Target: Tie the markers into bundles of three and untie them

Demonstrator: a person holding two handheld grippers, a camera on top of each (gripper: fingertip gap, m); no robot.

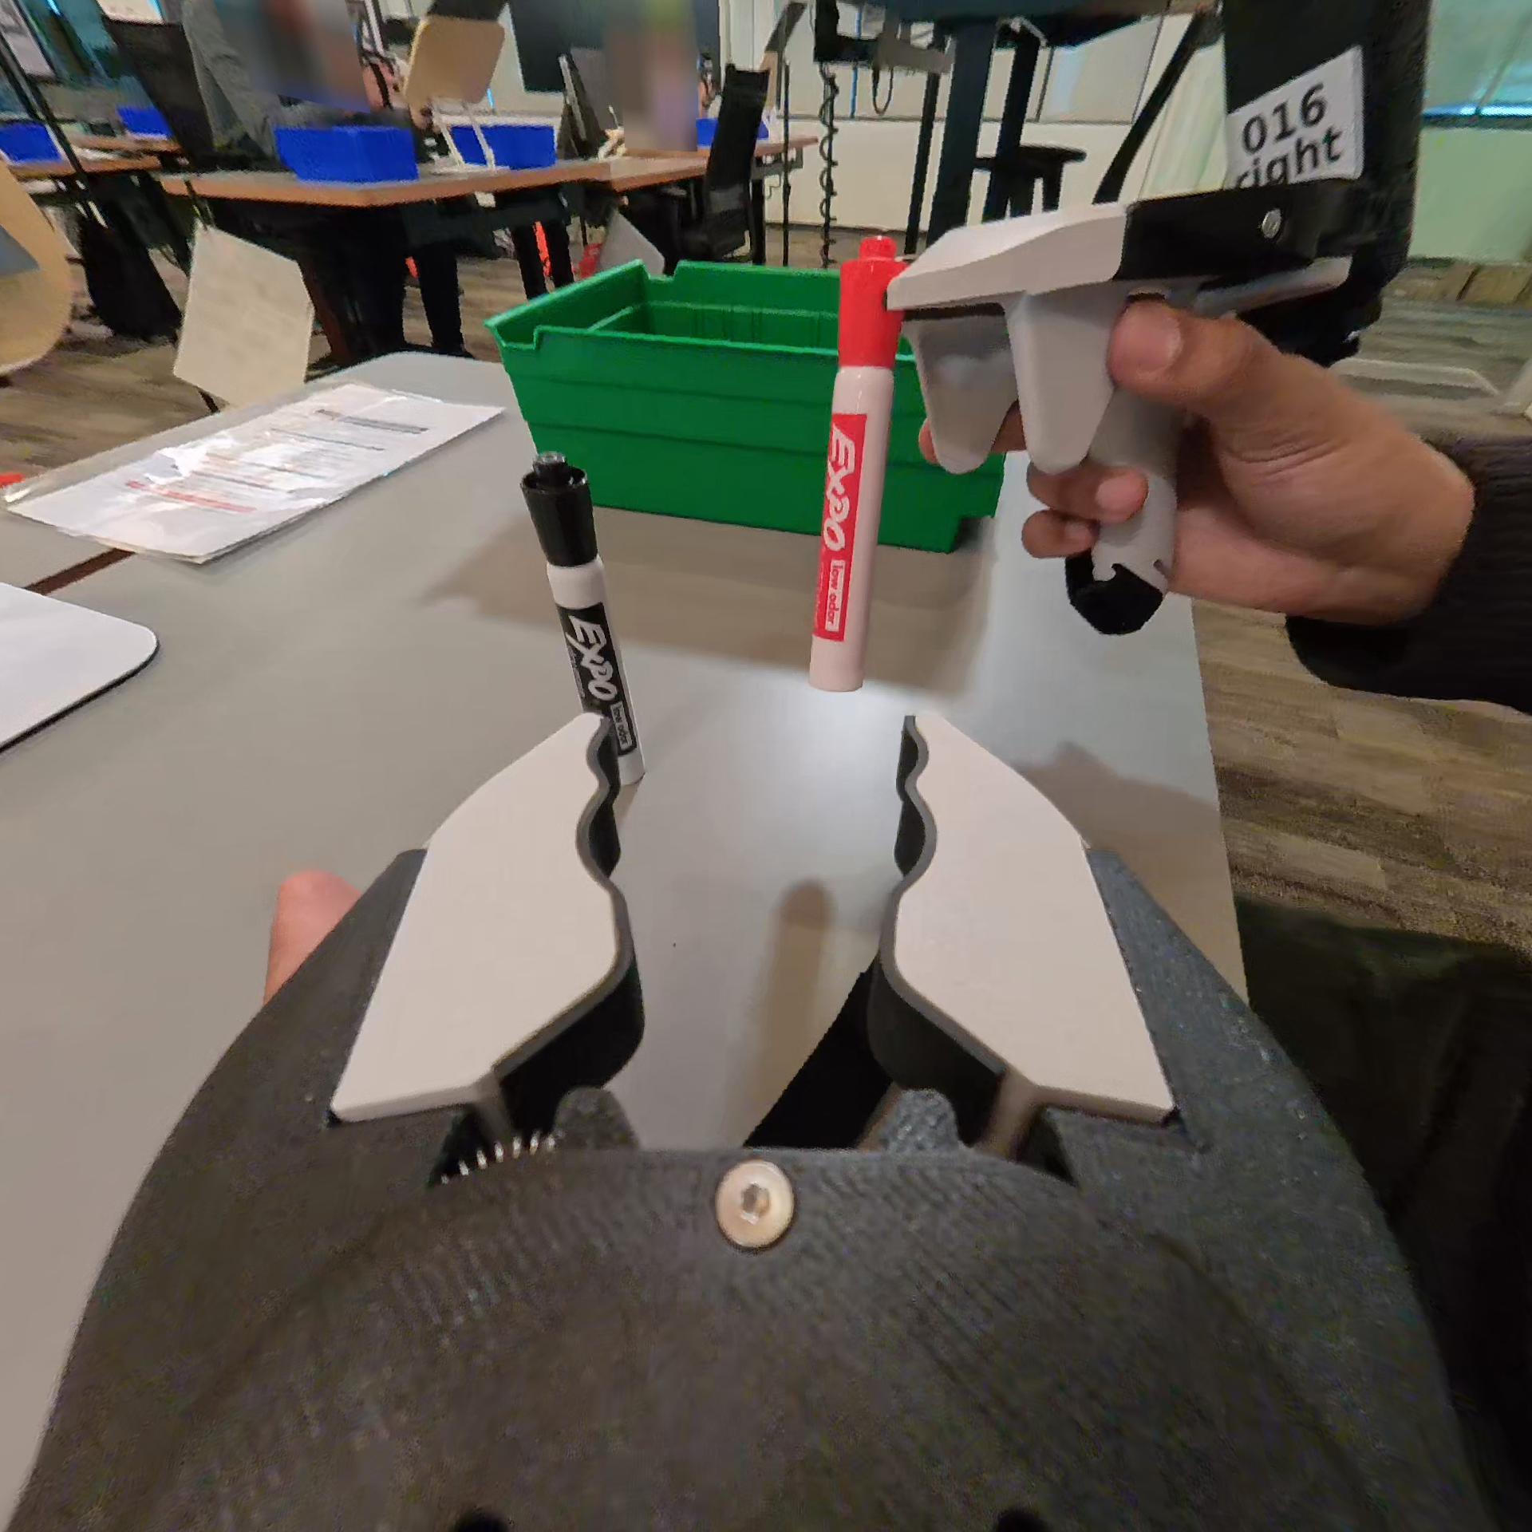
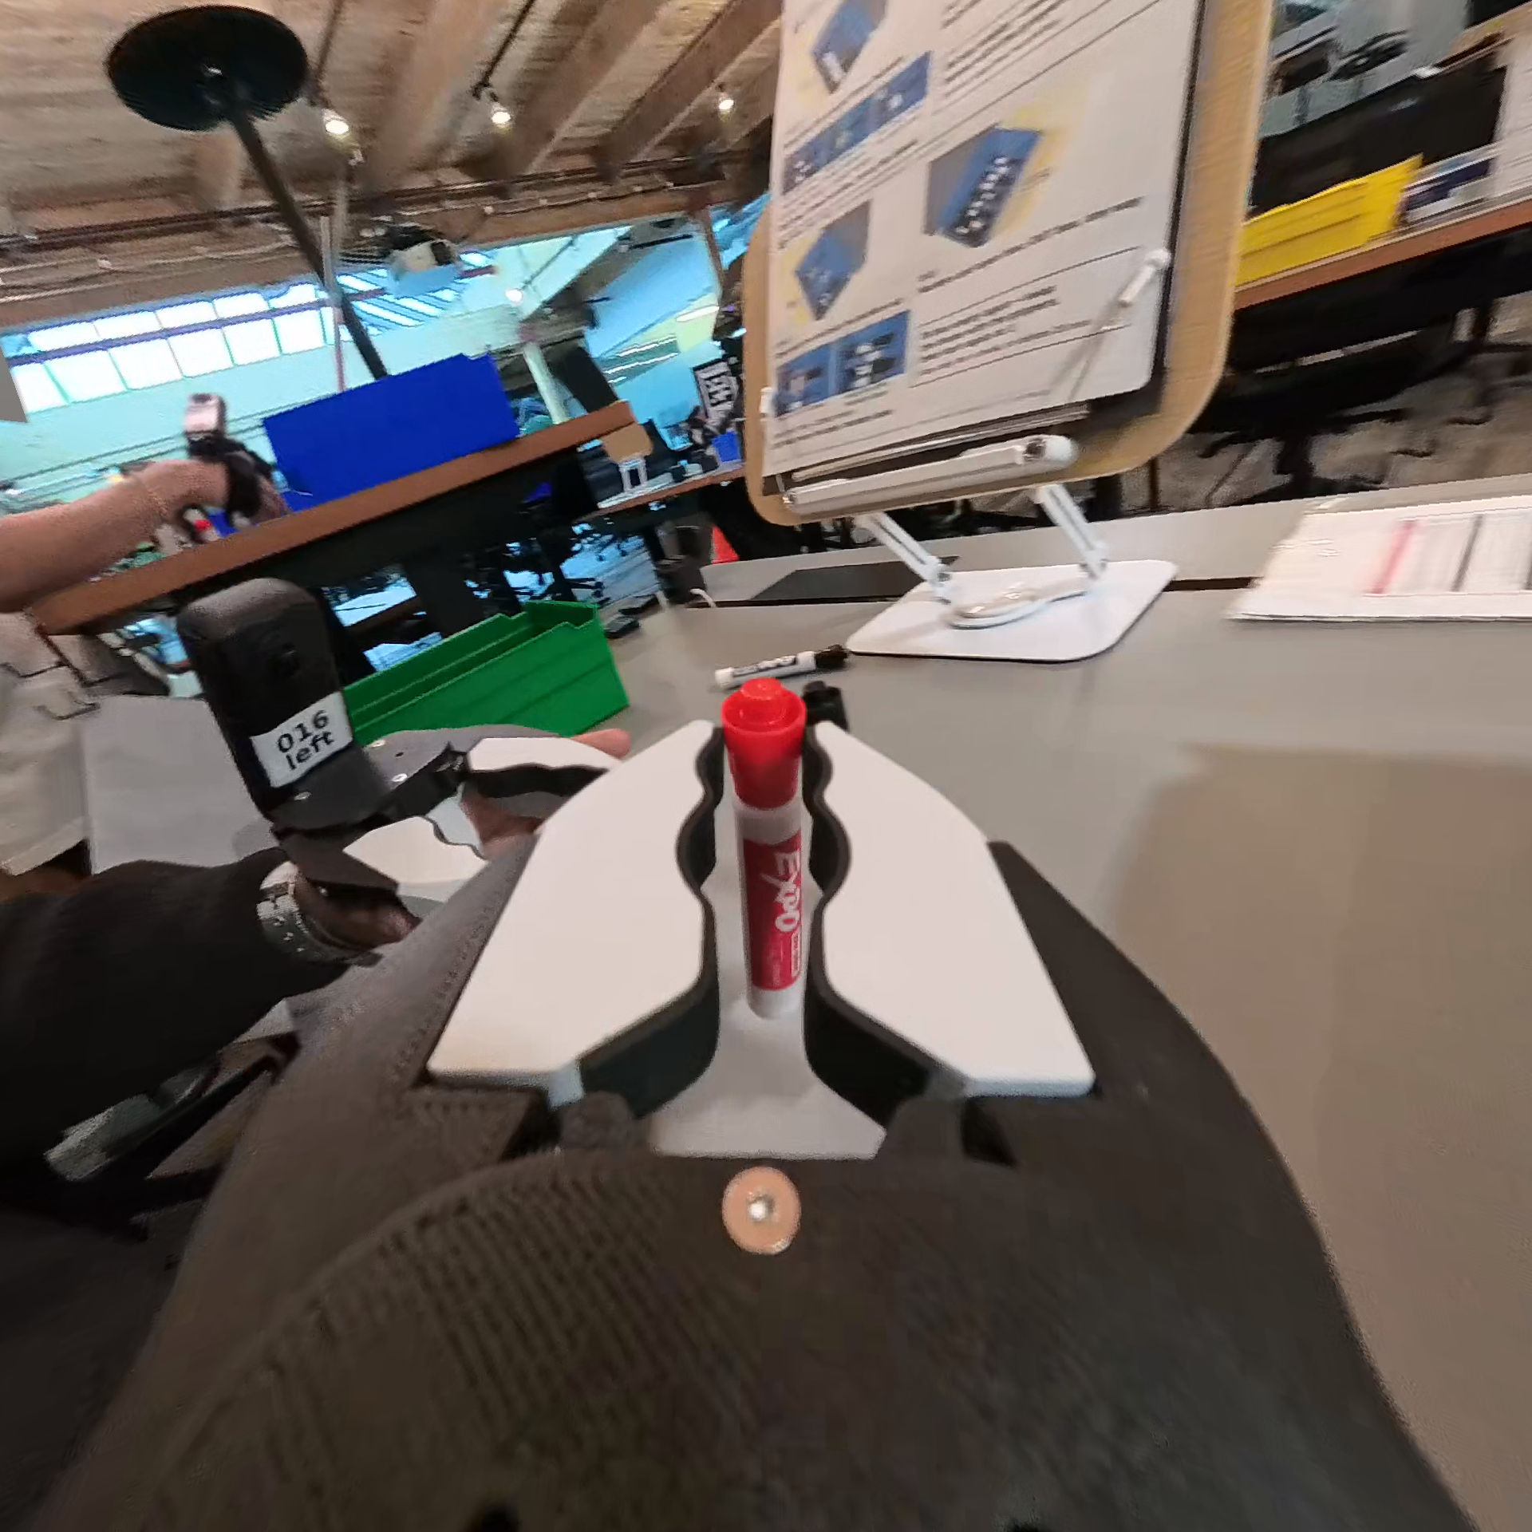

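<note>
Left wrist view: left gripper (image 1: 753, 729) is sitting spread and empty beside the upright black-capped whiteboard marker (image 1: 582, 623) on the grey tabletop (image 1: 332, 746); right wrist view: right gripper (image 2: 761, 738) is clamping the red-capped whiteboard marker (image 2: 767, 862) by its cap

Your right hand-held gripper (image 1: 899, 307) holds one marker (image 1: 854, 464) above the counter (image 1: 332, 746), before the bin (image 1: 713, 390); another marker (image 1: 584, 613) stands left.
</note>
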